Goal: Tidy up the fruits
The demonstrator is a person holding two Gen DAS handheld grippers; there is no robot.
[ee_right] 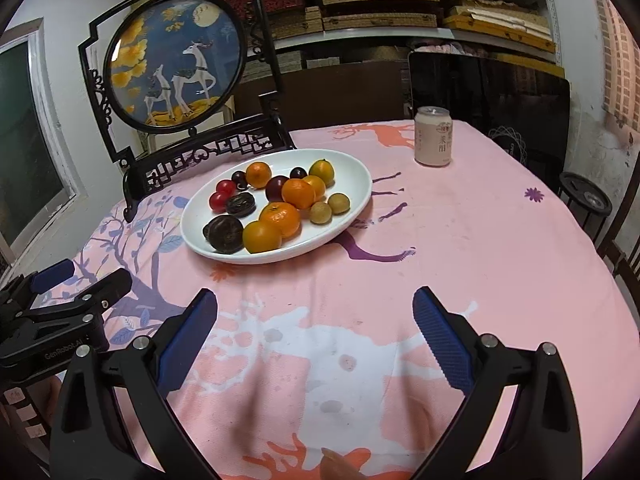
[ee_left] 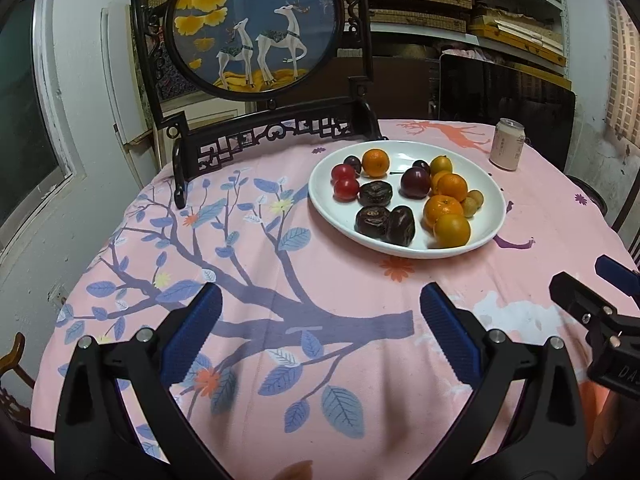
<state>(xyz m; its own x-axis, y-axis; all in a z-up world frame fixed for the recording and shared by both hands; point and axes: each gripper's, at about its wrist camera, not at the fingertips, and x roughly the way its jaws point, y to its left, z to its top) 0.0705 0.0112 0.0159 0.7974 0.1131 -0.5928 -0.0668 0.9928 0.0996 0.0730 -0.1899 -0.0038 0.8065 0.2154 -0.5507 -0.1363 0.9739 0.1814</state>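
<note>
- My left tongs [ee_left: 320,312] stand wide with nothing between the blue pads, low in the left wrist view over the pink printed cloth on the tabletop [ee_left: 280,272].
- My right tongs [ee_right: 316,312] are just as wide and hold nothing, low in the right wrist view over the white deer print.
- Each pair of tongs shows at the edge of the other's view, well short of the plate.
- The white plate [ee_left: 404,250] sits right of centre in the left view and left of centre in the right view, flat on the cloth.
- All the fruits I can see lie on the plate: oranges [ee_left: 451,187] bunched on its right, dark wrinkled fruits [ee_left: 374,194] in the middle, small red fruits [ee_left: 345,188] on its left, a plum [ee_left: 415,182] and small yellowish fruits [ee_left: 472,202].
- A pale drink can [ee_right: 433,136] stands upright beyond the plate, apart from it.
- A round deer screen [ee_left: 256,28] in a dark carved frame stands upper left.
</note>
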